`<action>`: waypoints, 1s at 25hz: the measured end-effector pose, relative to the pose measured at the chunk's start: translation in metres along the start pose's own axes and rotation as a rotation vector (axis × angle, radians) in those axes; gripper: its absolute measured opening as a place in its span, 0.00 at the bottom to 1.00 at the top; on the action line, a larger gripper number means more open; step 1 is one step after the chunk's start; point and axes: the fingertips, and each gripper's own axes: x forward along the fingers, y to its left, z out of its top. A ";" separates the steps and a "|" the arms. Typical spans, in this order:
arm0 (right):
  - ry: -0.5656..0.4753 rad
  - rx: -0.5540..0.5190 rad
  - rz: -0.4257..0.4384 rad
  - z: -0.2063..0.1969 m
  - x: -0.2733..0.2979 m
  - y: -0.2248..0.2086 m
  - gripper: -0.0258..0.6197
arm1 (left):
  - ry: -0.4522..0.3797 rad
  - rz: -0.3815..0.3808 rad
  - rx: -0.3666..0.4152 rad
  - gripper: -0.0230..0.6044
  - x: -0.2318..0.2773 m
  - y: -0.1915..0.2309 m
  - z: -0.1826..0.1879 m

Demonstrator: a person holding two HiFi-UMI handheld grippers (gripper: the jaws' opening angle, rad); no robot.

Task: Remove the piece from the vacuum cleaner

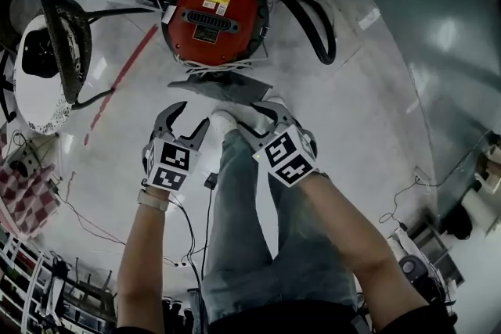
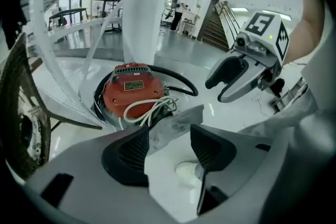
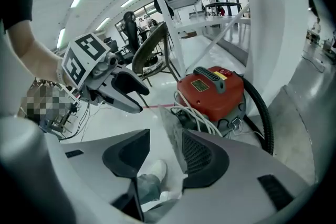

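- Vacuum [image 1: 213,16] sits on the floor [image 1: 352,129] ahead of us: red body, black hose [image 1: 313,19] looped round it, white cord [image 2: 149,110] piled on its near side.
- Piece [image 1: 221,87] is a flat grey sheet. It lies apart from the vacuum body, just on our side of it, between vacuum and shoe [image 1: 227,120]. We can't tell whether it rests fully on the floor or on the cord.
- We judge the removal as good as done, since the piece is no longer seated in the vacuum.
- Left tongs [image 1: 196,115]: jaws wide apart, nothing pressed by the pads. From their own camera the piece shows just past the tips, over the gap.
- Right tongs [image 1: 258,121]: jaws also wide apart, gripping nothing. From their camera the piece's edge runs just beside the right-hand pad, and we can't confirm contact.
- Key relation: the piece lies ahead of both tongs, toward the vacuum. Its long axis runs left to right across our line of reach, so each end is in front of one of the tongs.
- The right tongs look nearer to it, while the left sit a little back from the left end.
- Pose: both forearms are stretched forward along the legs. The tongs point steeply down and forward, marker cubes facing up, side by side and near each other.
- If a re-grip is needed, the right side has the short move onto the sheet's near edge.
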 end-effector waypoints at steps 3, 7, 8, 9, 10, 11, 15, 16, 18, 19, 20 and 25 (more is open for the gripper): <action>0.027 0.006 0.000 -0.011 0.022 -0.008 0.36 | 0.039 0.000 0.073 0.43 0.022 0.009 -0.016; 0.067 0.001 -0.005 -0.027 0.047 -0.018 0.37 | 0.066 -0.014 0.114 0.43 0.049 0.021 -0.030; 0.075 -0.002 -0.007 -0.030 0.053 -0.022 0.37 | 0.075 -0.017 0.116 0.43 0.056 0.025 -0.033; 0.082 -0.004 -0.008 -0.033 0.059 -0.025 0.38 | 0.085 -0.023 0.117 0.44 0.063 0.028 -0.037; 0.085 -0.004 -0.008 -0.036 0.065 -0.027 0.38 | 0.096 -0.031 0.119 0.44 0.070 0.031 -0.040; 0.086 0.000 -0.008 -0.038 0.070 -0.030 0.38 | 0.108 -0.041 0.121 0.44 0.076 0.033 -0.043; 0.086 0.015 0.002 -0.044 0.086 -0.036 0.38 | 0.148 -0.062 0.165 0.44 0.097 0.039 -0.052; 0.090 0.009 0.000 -0.046 0.089 -0.038 0.38 | 0.153 -0.058 0.179 0.44 0.101 0.042 -0.052; 0.101 -0.008 -0.008 -0.049 0.094 -0.041 0.37 | 0.152 -0.049 0.192 0.44 0.106 0.046 -0.052; 0.107 -0.015 -0.011 -0.050 0.097 -0.043 0.37 | 0.151 -0.047 0.197 0.44 0.109 0.048 -0.052; 0.112 -0.022 -0.012 -0.051 0.100 -0.045 0.37 | 0.153 -0.048 0.203 0.44 0.112 0.050 -0.051; 0.112 -0.040 0.003 -0.045 0.108 -0.053 0.36 | 0.180 -0.088 0.217 0.44 0.122 0.050 -0.050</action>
